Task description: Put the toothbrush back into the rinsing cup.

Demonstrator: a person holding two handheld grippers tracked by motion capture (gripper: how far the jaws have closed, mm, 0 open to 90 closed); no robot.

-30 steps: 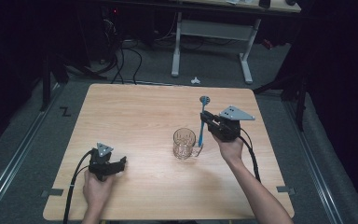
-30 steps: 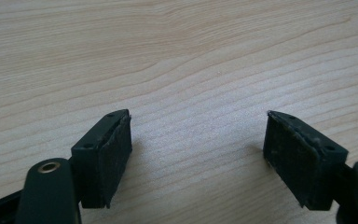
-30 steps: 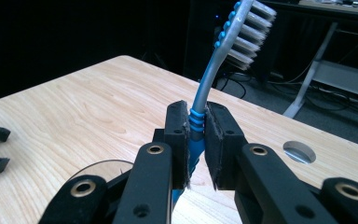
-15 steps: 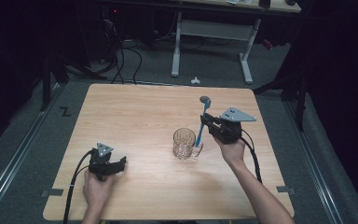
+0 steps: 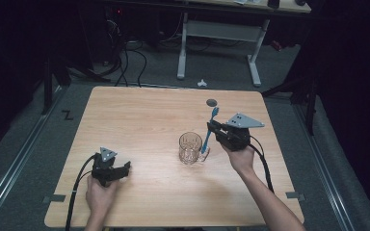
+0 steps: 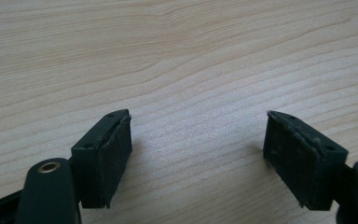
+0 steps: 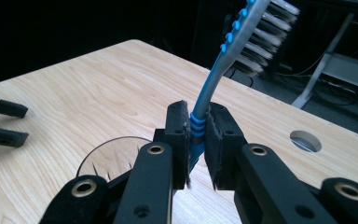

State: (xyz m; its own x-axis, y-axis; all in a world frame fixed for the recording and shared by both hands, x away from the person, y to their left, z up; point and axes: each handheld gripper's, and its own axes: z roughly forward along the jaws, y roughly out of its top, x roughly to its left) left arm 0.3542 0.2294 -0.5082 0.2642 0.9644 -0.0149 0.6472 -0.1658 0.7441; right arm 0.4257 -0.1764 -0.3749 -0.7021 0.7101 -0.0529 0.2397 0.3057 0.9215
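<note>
Standing near-upright in the right tongs [image 7: 196, 140], one blue toothbrush [image 5: 208, 129] — bristled head up, handle end low, just beside the rim of a drinking glass [image 5: 191, 147] on its right side. The jaws are pressed together on the ribbed part of the handle, as the right gripper view shows, with the head rising well above them and tilted a little away from the person.

Glass: one, clear, cut pattern, standing upright near the middle of the desk [image 5: 139, 115]. Contents: it looks empty, and from the high view it cannot be told whether the toothbrush's lower end is inside the rim or just outside it.

Risks, as a judgement:
- The grip is narrow and sits low on a long handle; the toothbrush could pivot between the pads if its end is pushed against anything.
- The handle end is close to the rim — a sideways nudge could tip or slide the glass, which nothing steadies.
- Released while leaning, the toothbrush could fall outside the glass onto the desk.

Left tongs [image 5: 124, 167]: resting low on the desk at its near-left corner, well apart from the glass, jaws spread wide with bare wood between them, holding nothing.

Other: a round cable hole [image 5: 211, 102] in the desk beyond the toothbrush; a pale desk frame [image 5: 219, 33] on the floor behind.
</note>
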